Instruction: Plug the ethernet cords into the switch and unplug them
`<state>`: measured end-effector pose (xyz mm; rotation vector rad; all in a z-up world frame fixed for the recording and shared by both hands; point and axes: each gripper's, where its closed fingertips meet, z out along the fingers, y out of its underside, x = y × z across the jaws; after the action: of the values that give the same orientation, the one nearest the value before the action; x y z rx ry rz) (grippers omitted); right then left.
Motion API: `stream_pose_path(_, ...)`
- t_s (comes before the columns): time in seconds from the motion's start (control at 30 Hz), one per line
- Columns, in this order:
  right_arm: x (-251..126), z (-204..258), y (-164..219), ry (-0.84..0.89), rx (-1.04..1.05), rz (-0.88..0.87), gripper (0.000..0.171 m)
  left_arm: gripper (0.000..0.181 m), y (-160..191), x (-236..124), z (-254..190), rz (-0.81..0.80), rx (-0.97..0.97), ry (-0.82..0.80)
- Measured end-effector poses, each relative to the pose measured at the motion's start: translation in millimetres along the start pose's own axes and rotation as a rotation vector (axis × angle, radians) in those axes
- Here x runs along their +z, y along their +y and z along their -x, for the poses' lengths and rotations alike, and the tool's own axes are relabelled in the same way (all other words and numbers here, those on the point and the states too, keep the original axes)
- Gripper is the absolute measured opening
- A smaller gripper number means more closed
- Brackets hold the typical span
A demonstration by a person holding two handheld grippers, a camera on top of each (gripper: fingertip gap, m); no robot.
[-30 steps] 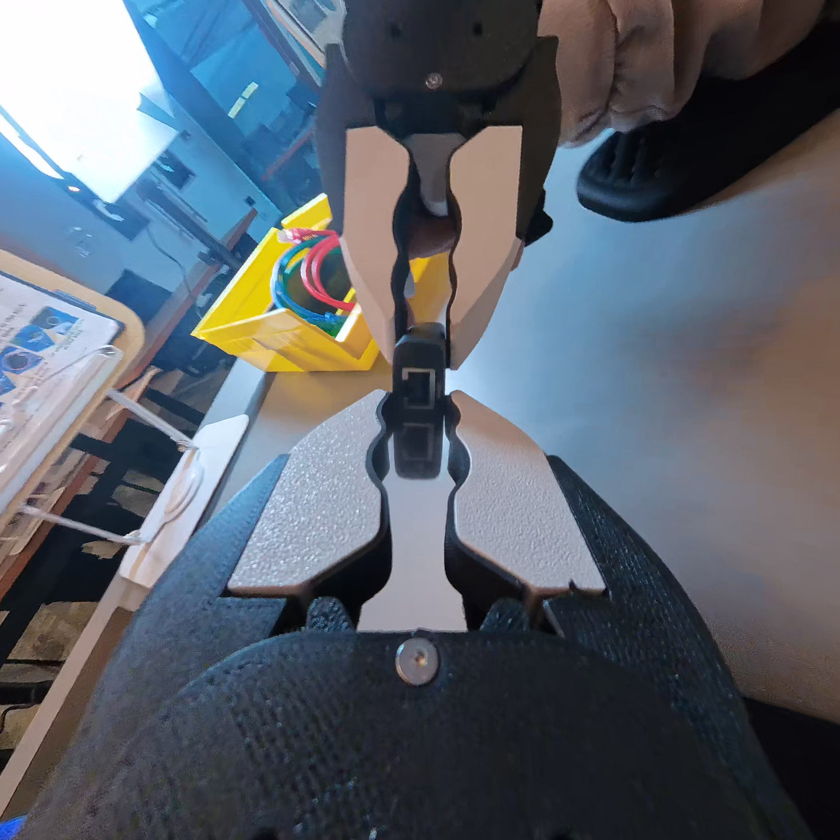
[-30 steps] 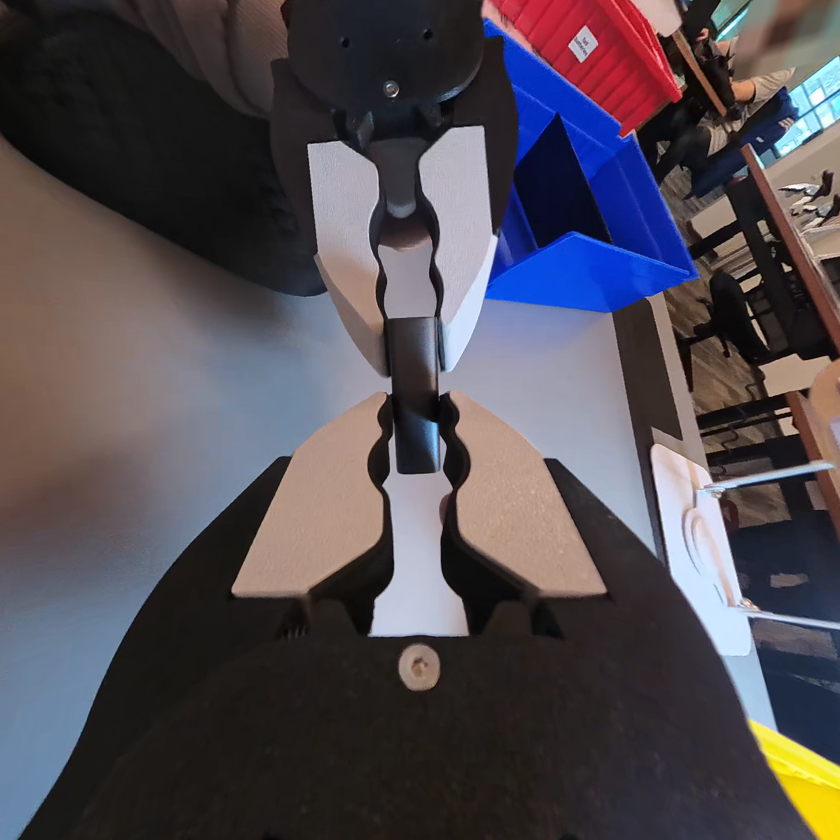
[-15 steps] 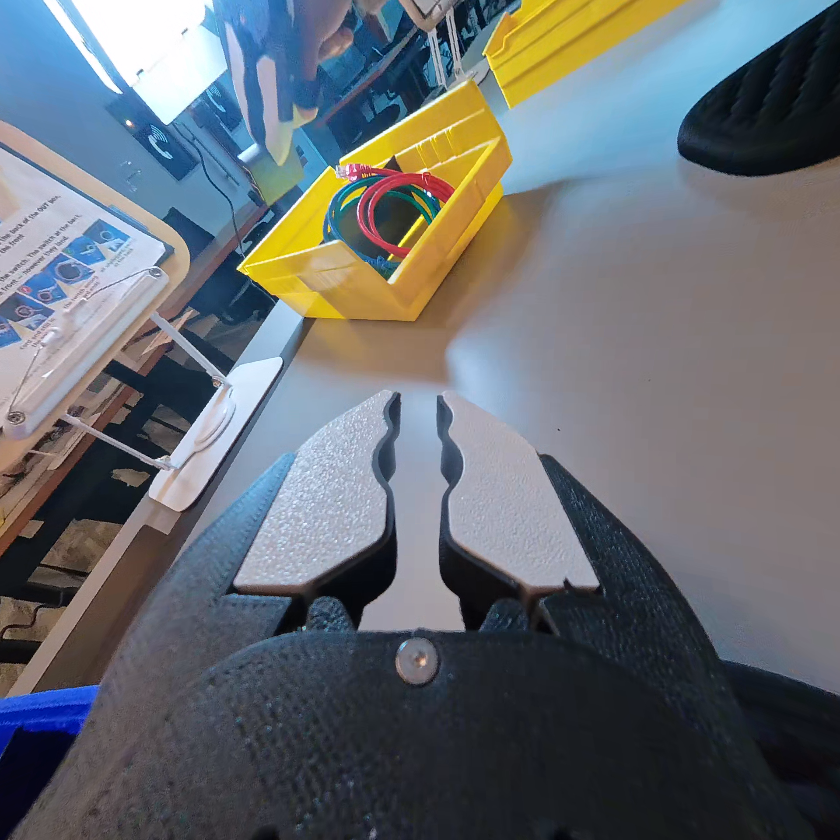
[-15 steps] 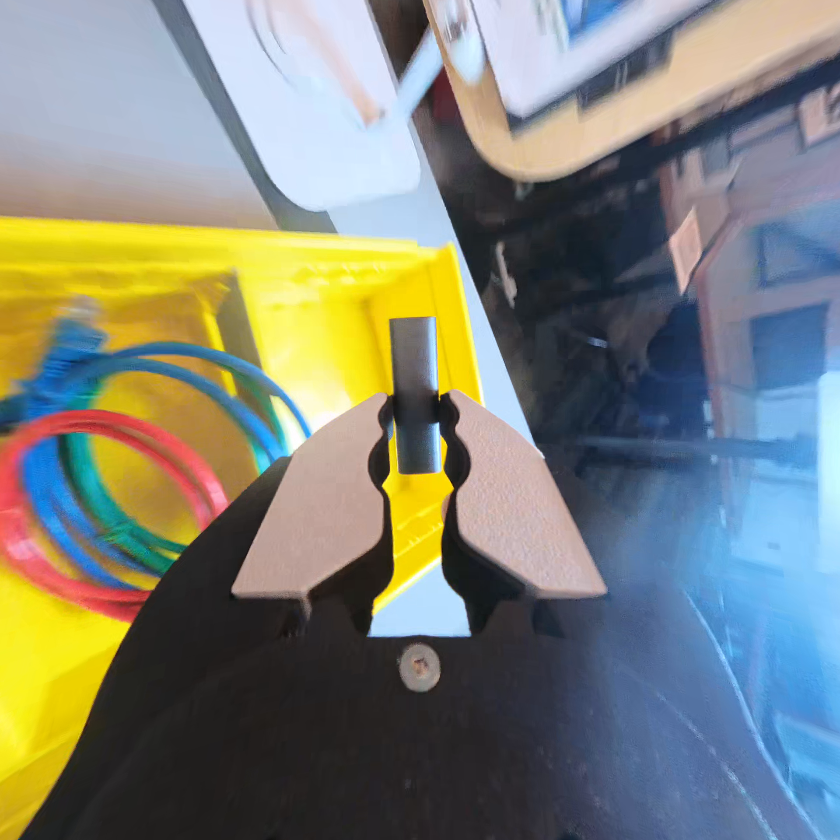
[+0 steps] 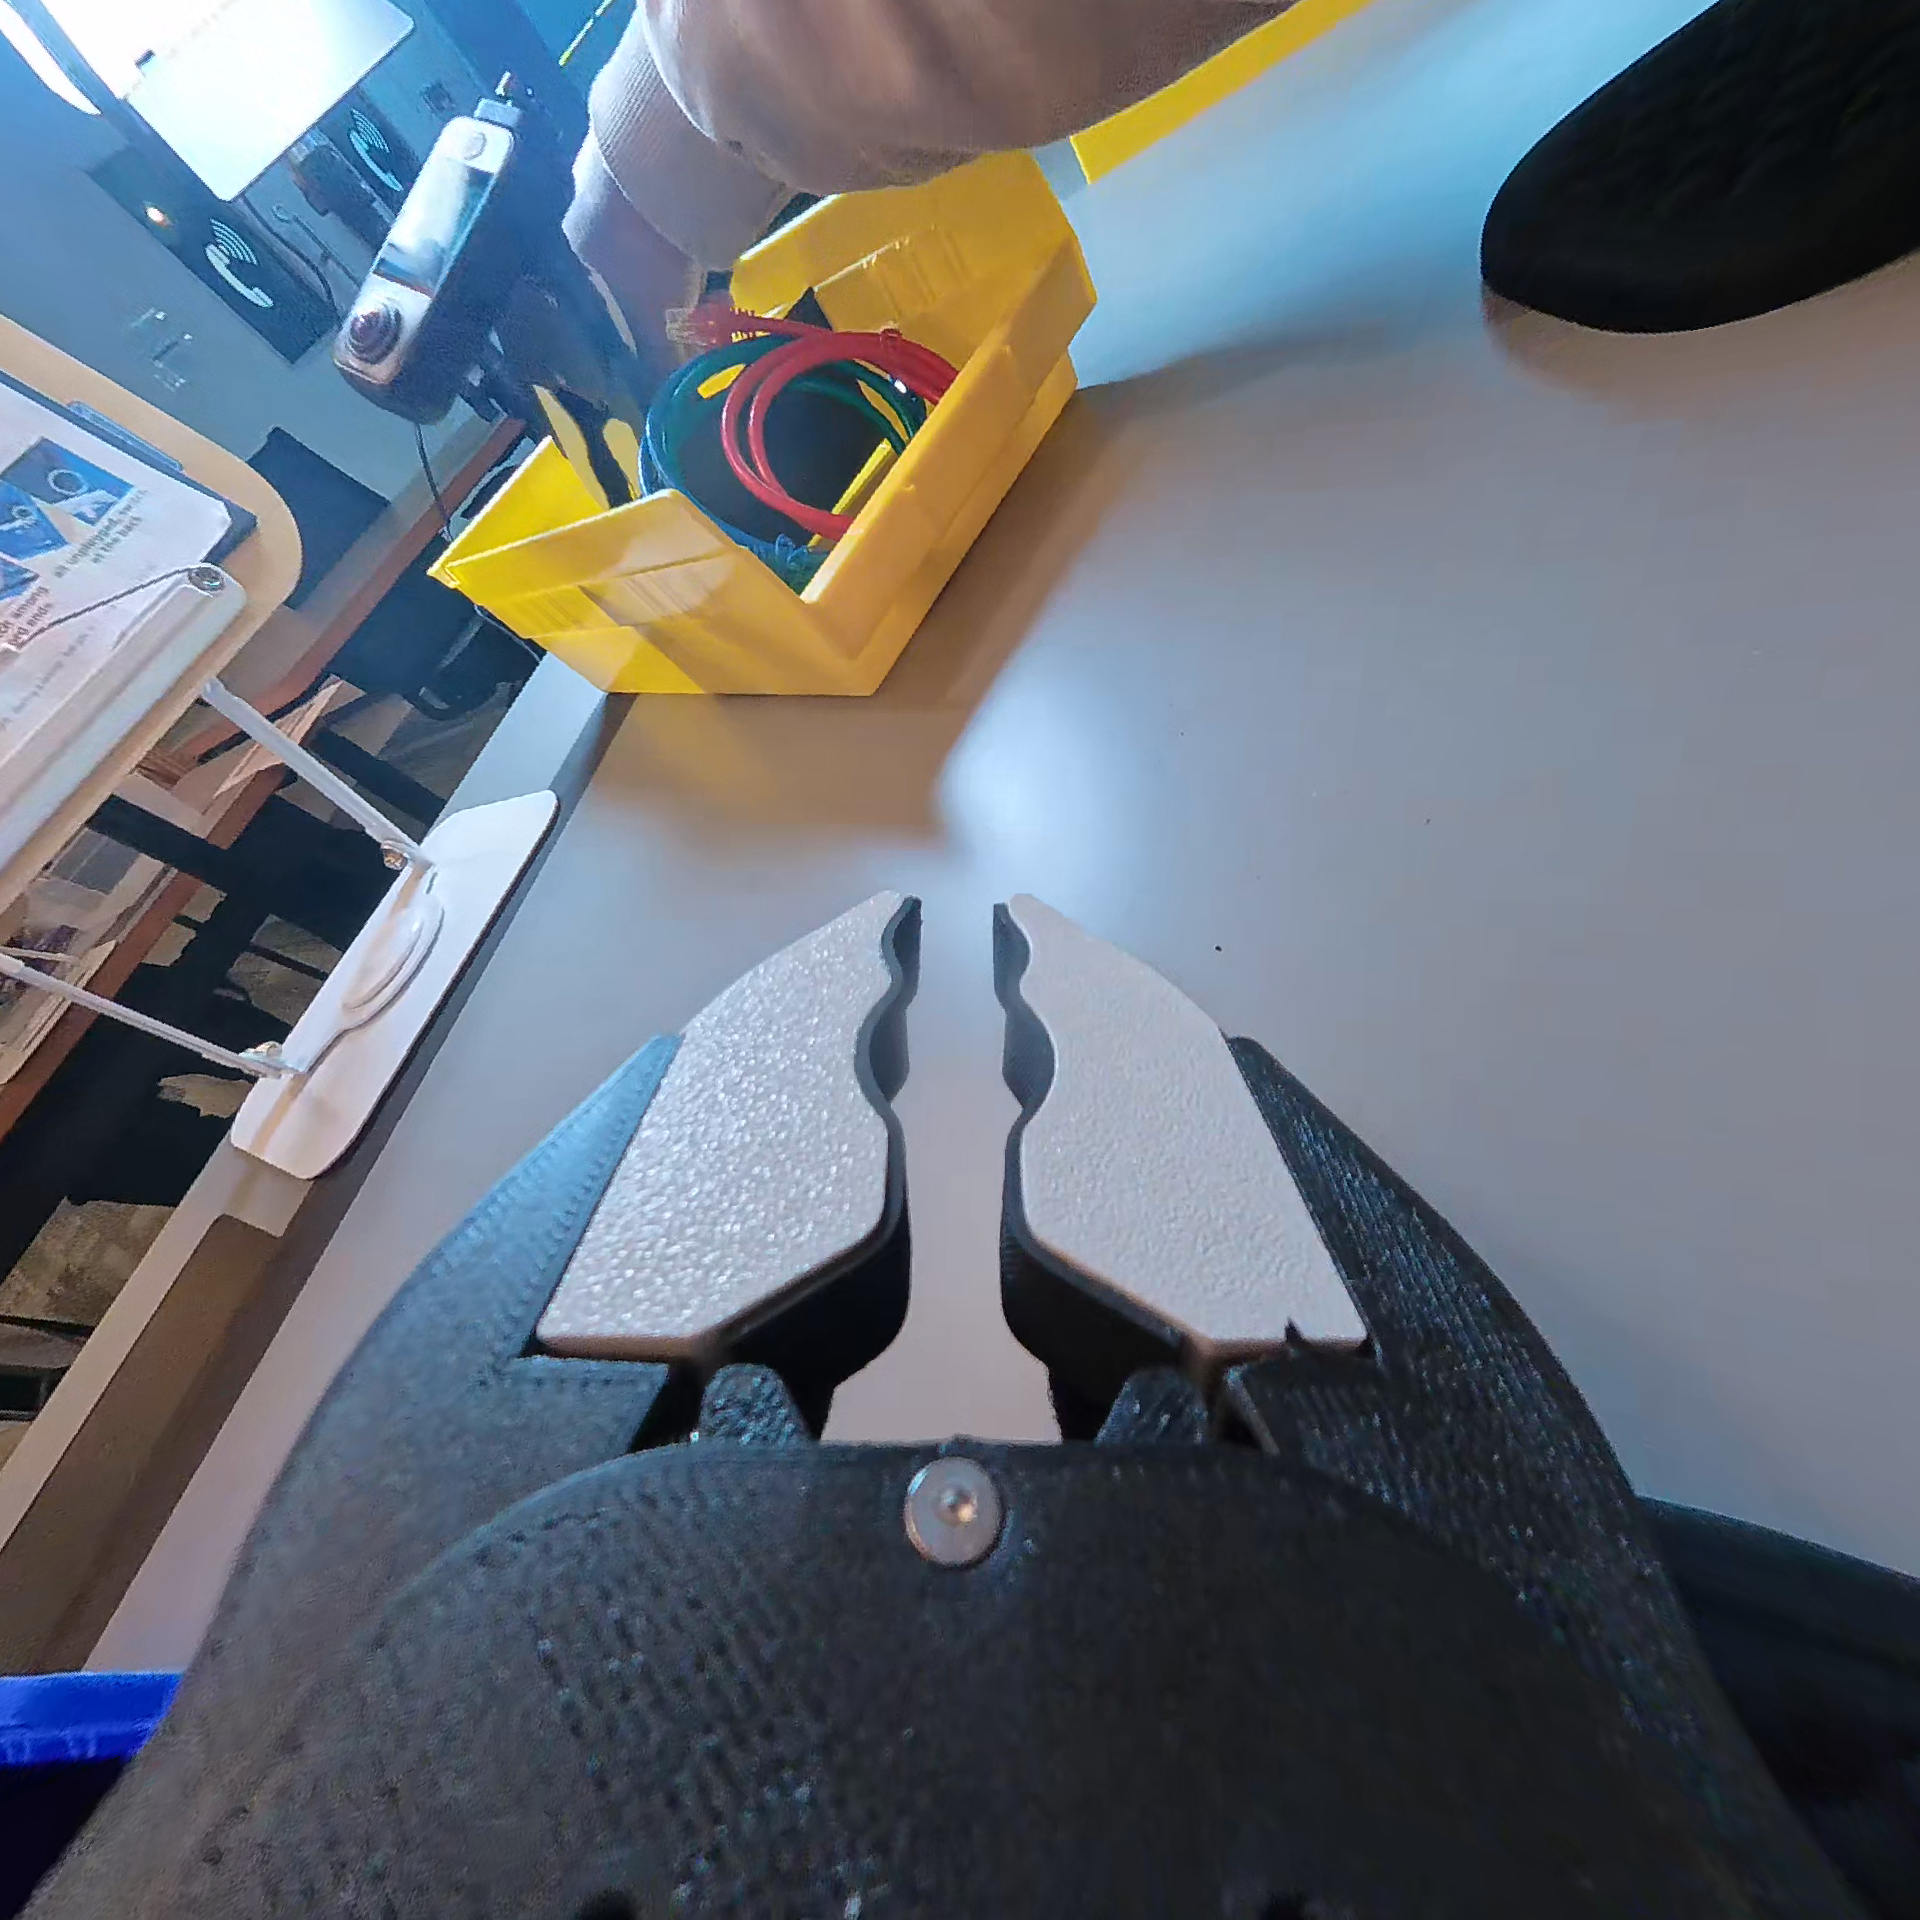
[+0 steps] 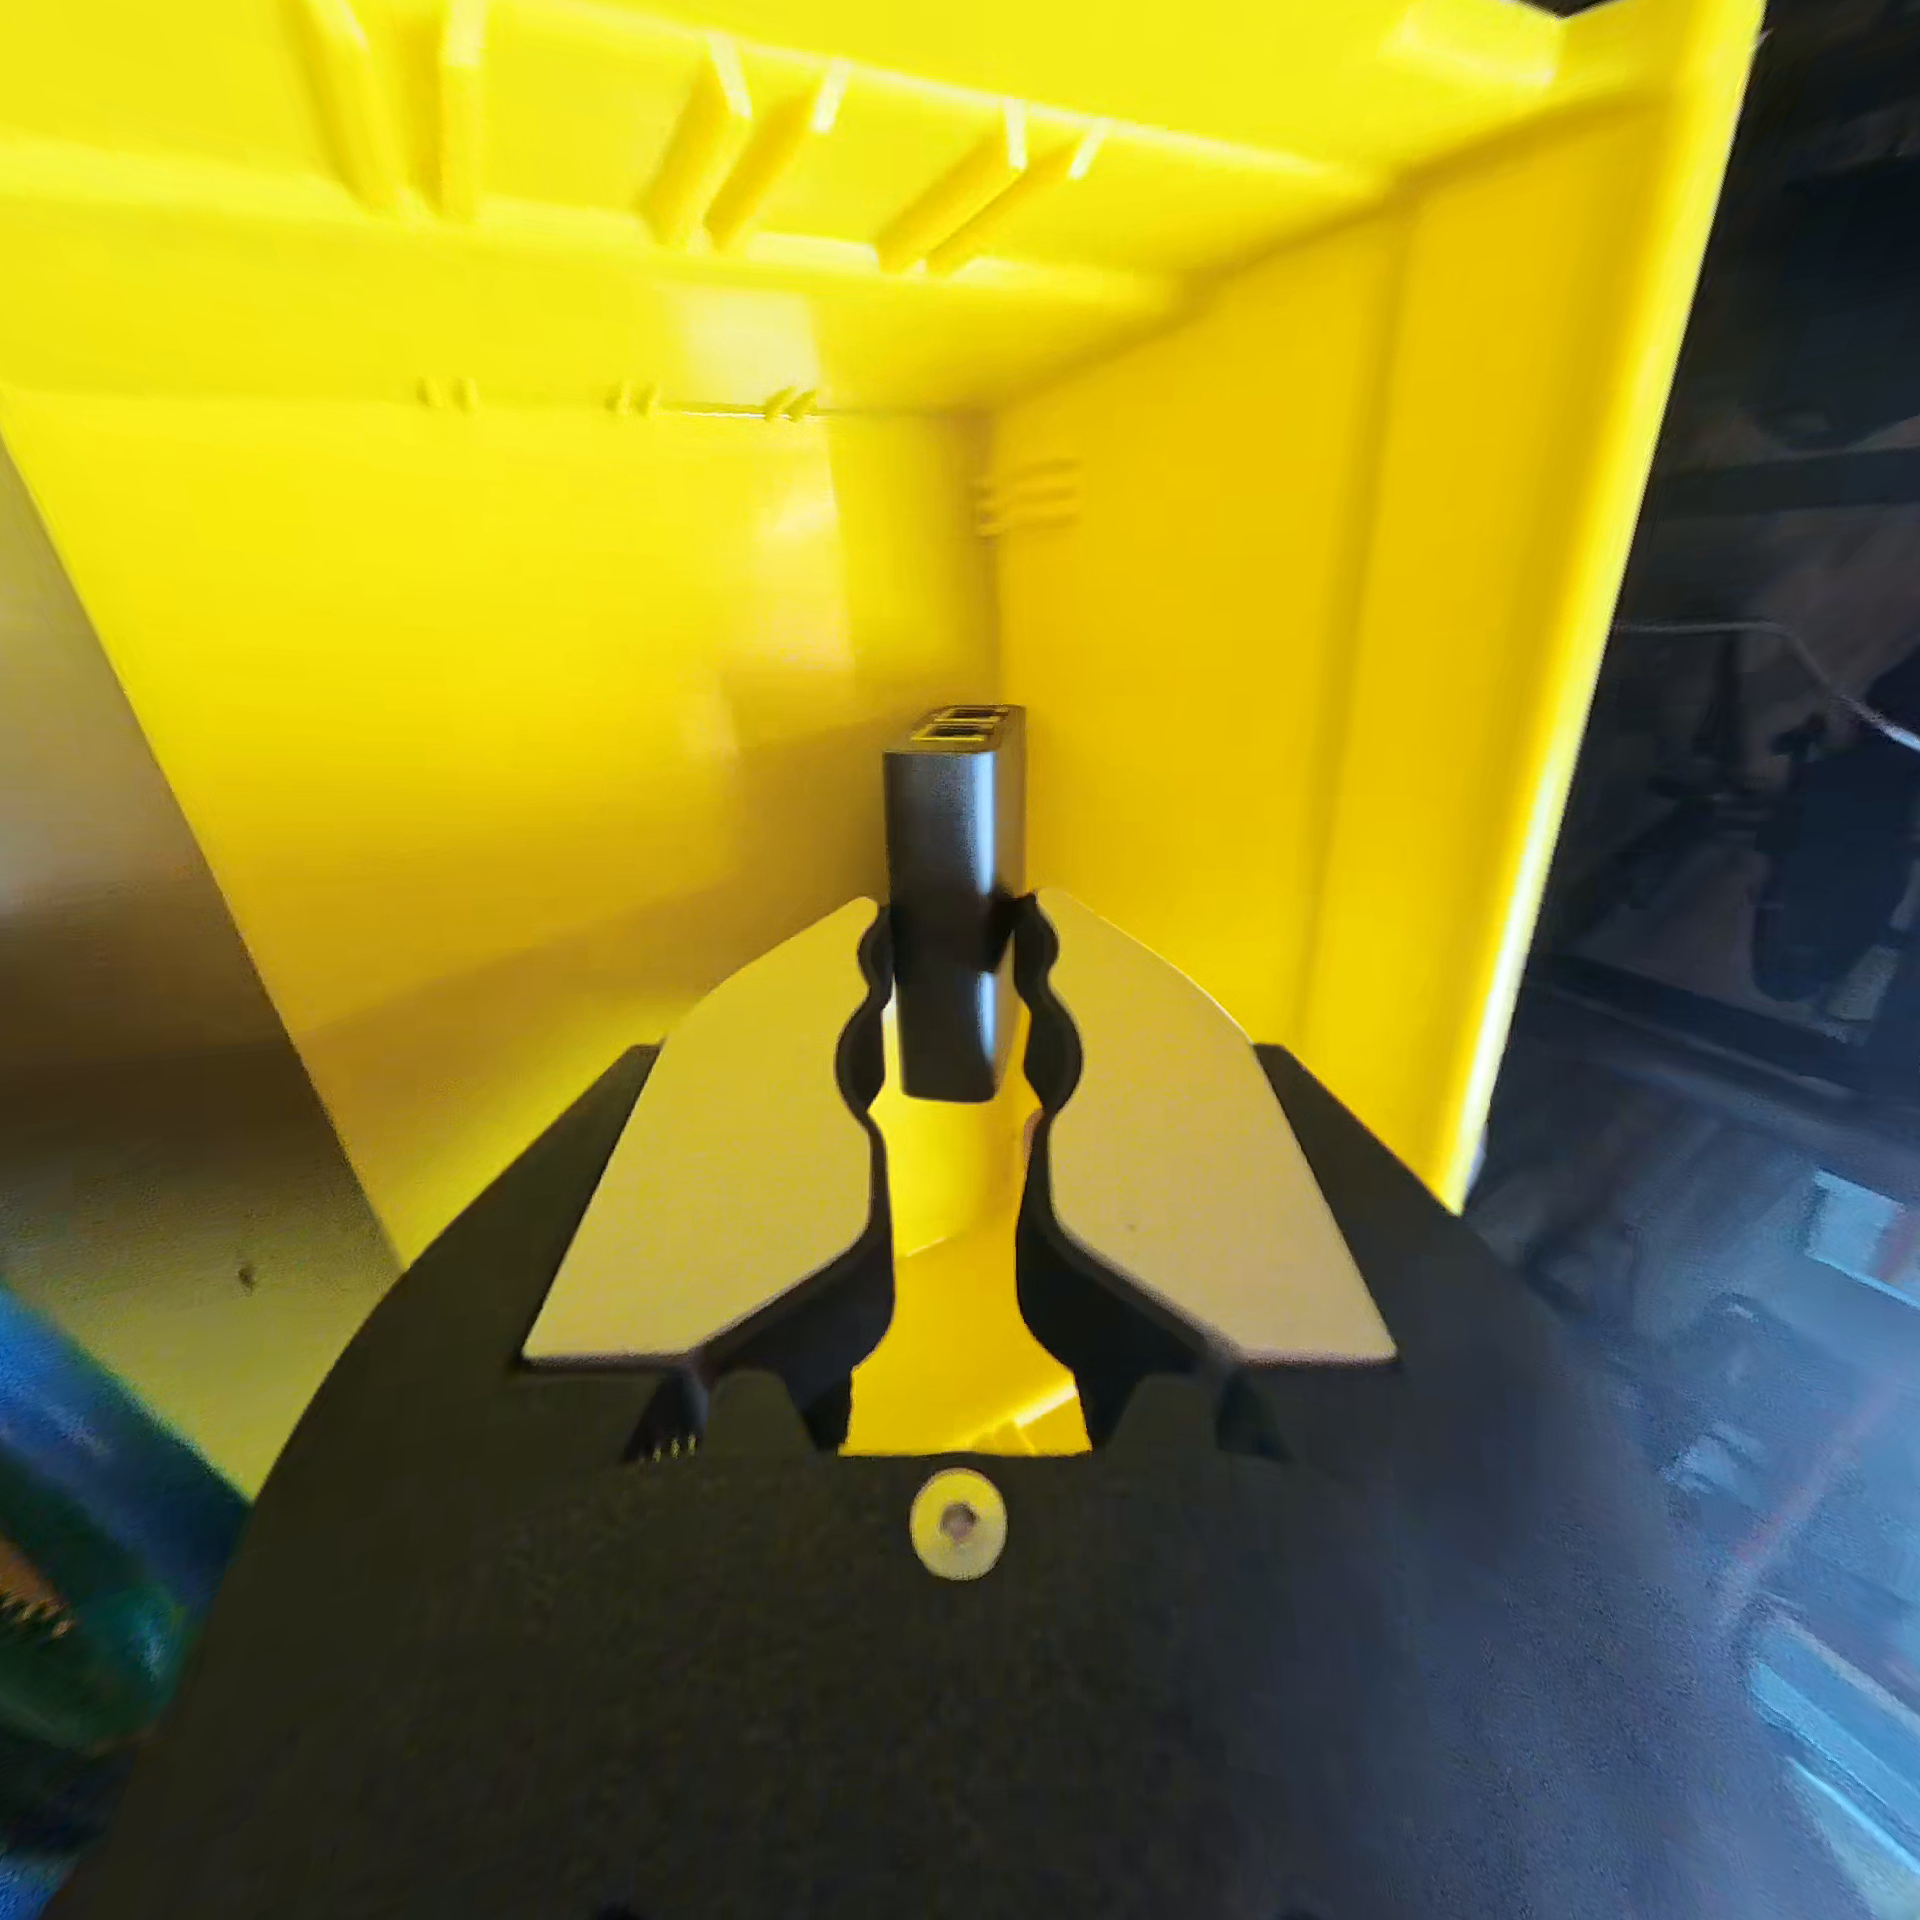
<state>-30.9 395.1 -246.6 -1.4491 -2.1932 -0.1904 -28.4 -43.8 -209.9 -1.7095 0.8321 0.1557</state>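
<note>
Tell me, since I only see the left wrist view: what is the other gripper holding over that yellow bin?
Observer: The right gripper is shut on a small black switch.
Operator: Is it inside the bin?
Observer: Yes, between the yellow bin walls, near a corner, apart from the coiled cables.
Operator: Anything plugged into it?
Observer: No, the two ports on its far end look empty.
</note>
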Motion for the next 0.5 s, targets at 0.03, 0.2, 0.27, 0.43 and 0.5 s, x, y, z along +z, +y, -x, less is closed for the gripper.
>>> stream_pose_path(0.03,-1,6,0,-0.054,0.028,-0.010,0.026,0.013,0,0,0,0.001,-0.002,0.001)
stream_pose_path(0.2,-29,6,-1,-0.178,0.190,-0.055,0.038,0.014,1,0,-1,0.004,-0.007,0.003)
stream_pose_path(0.27,-53,-9,-9,-0.136,0.242,-0.157,0.038,0.014,1,0,1,0.006,-0.006,-0.006)
stream_pose_path(0.43,-147,-27,-43,0.089,0.229,-0.453,0.036,0.015,-2,-8,16,0.008,-0.041,-0.055)
stream_pose_path(0.5,-183,-4,-55,0.105,0.209,-0.540,0.035,0.019,-4,-17,27,0.014,-0.057,-0.078)
